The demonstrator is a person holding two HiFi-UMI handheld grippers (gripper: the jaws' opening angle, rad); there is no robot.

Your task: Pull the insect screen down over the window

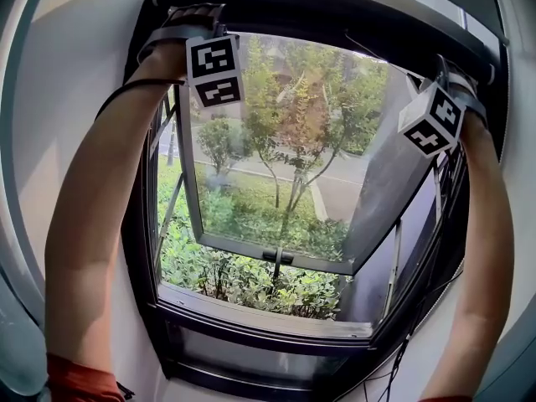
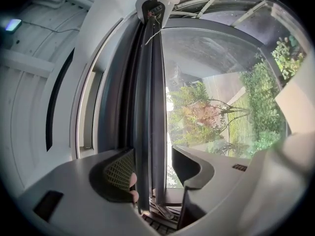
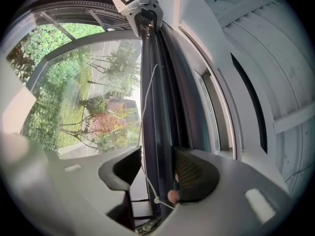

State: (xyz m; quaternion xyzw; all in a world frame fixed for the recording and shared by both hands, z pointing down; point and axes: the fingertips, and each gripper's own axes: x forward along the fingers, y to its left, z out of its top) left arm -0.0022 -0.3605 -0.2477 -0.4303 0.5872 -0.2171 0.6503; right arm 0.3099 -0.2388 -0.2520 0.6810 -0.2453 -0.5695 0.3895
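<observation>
Up top, left gripper (image 2: 152, 173) jaws apart round screen bar (image 2: 150, 82), right gripper (image 3: 158, 173) clamping it

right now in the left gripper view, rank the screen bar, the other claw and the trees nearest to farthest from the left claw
1. screen bar, between the jaws of the left claw
2. right claw, at the bar's far end, top of view
3. trees, outside beyond the glass, at right
</observation>
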